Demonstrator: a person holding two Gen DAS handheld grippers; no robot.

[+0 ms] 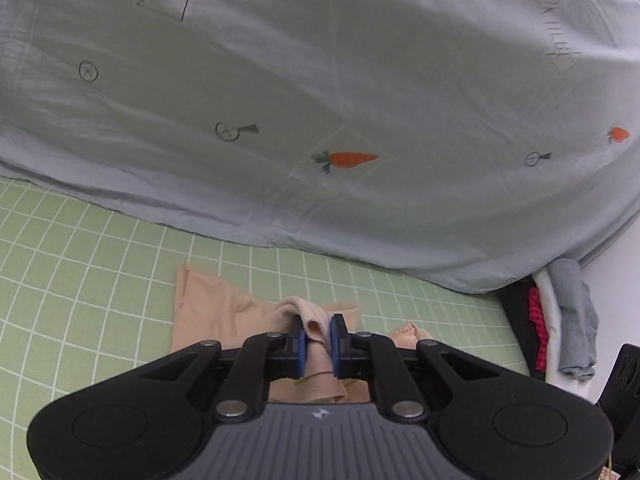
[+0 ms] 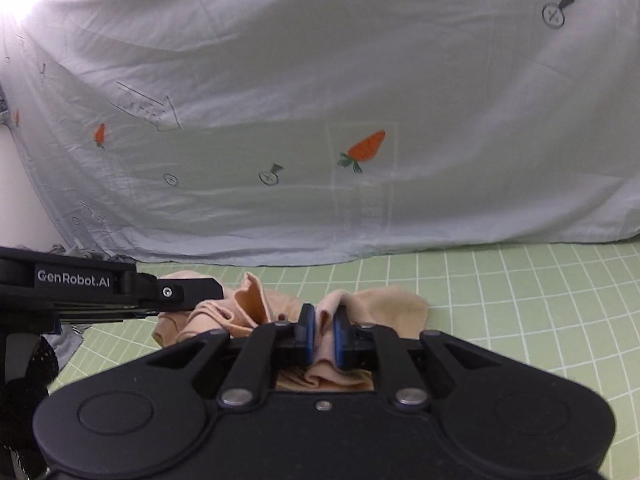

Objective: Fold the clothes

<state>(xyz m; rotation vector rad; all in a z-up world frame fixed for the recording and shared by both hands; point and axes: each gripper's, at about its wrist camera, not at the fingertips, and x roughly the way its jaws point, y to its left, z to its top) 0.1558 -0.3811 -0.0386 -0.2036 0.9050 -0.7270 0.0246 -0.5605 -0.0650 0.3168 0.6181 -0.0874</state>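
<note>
Your left gripper (image 1: 318, 340) pinches a fold of the beige garment (image 1: 212, 316), which trails ahead onto the green grid mat (image 1: 80, 272). Your right gripper (image 2: 323, 334) clamps the same garment; the carrot-print sheet (image 2: 320, 120) lies beyond both.
</note>
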